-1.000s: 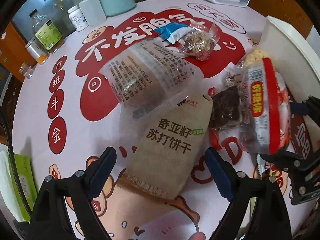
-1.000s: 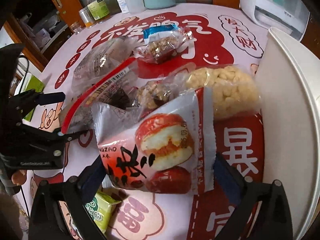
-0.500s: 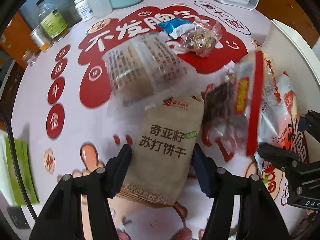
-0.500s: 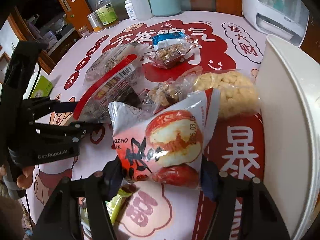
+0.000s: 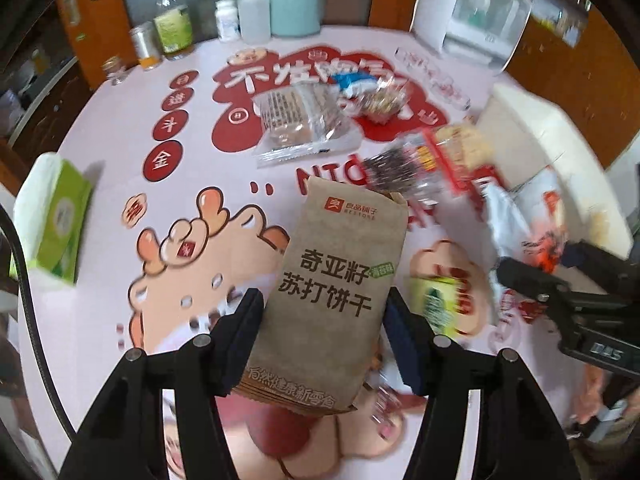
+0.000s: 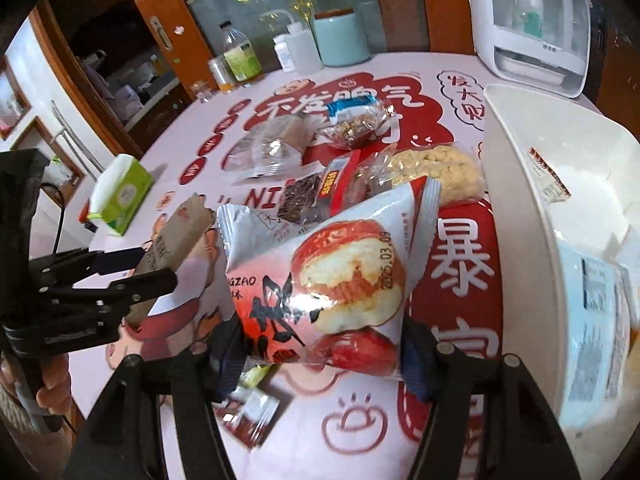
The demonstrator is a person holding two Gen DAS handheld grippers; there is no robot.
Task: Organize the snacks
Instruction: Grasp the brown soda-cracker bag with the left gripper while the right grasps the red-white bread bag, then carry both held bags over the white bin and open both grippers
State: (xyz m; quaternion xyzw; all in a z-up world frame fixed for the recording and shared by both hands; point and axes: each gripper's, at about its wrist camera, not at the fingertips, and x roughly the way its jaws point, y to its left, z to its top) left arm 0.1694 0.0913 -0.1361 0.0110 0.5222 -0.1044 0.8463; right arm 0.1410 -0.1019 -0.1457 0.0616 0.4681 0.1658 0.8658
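Note:
My left gripper (image 5: 326, 344) is shut on a brown cracker packet (image 5: 332, 284) and holds it above the table; the packet also shows in the right wrist view (image 6: 172, 248). My right gripper (image 6: 320, 356) is shut on a white-and-red date snack bag (image 6: 332, 276), lifted beside the white bin (image 6: 516, 184) on the right. On the table lie a clear bread packet (image 5: 304, 124), a nut packet with a blue label (image 6: 356, 120), a red-edged dark snack pack (image 6: 320, 196) and a yellow puffed-snack pack (image 6: 436, 172).
A green tissue box (image 5: 56, 216) sits at the table's left. Bottles, a jar and a teal canister (image 5: 294, 10) stand at the back, with a white appliance (image 6: 532, 24) at back right. Small green and red packets (image 6: 248, 412) lie below the right gripper. The bin holds a light-blue pack (image 6: 596, 320).
Both grippers closed on their packets and lifted them off the table. The view of the table widened as they rose.

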